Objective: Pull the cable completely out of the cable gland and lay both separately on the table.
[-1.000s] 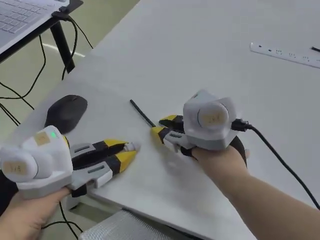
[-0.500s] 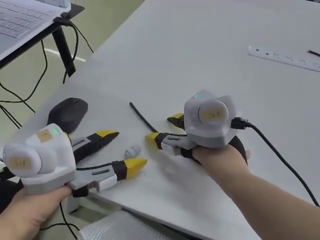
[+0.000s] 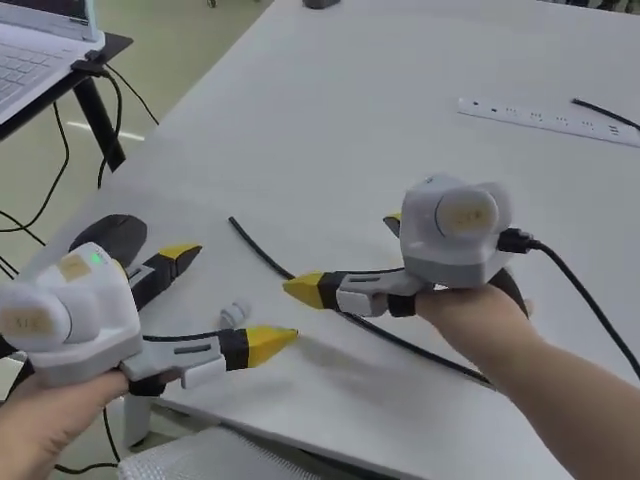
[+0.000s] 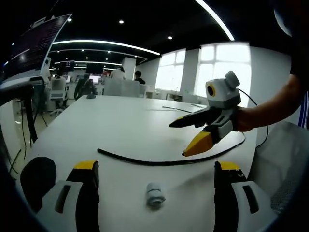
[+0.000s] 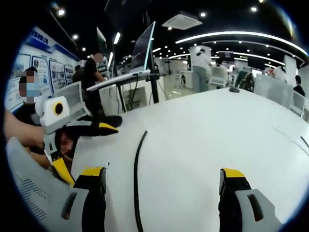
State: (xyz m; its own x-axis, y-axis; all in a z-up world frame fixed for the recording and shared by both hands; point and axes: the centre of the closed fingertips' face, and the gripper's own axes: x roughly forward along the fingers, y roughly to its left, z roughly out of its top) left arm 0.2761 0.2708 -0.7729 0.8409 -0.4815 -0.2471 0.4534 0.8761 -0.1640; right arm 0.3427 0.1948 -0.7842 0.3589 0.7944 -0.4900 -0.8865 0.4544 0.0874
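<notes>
The black cable (image 3: 300, 280) lies flat on the white table, running from upper left toward my right hand. The small pale cable gland (image 3: 233, 315) rests on the table apart from it, near the front edge. My left gripper (image 3: 230, 295) is open, its yellow-tipped jaws spread either side of the gland without touching it. In the left gripper view the gland (image 4: 155, 195) sits between the jaws of that gripper (image 4: 157, 166), with the cable (image 4: 164, 162) beyond. My right gripper (image 3: 345, 255) is open above the cable. The right gripper view has the gripper (image 5: 163, 174) open and the cable (image 5: 137, 169) below.
A black mouse (image 3: 105, 240) lies at the table's left edge beside my left gripper. A white power strip (image 3: 545, 120) lies at the far right. A laptop (image 3: 30, 50) sits on a stand off the table's left, with cables hanging under it.
Both grippers went from shut to open. The left one let the gland down on the table, the right one let go of the cable, and both drew back.
</notes>
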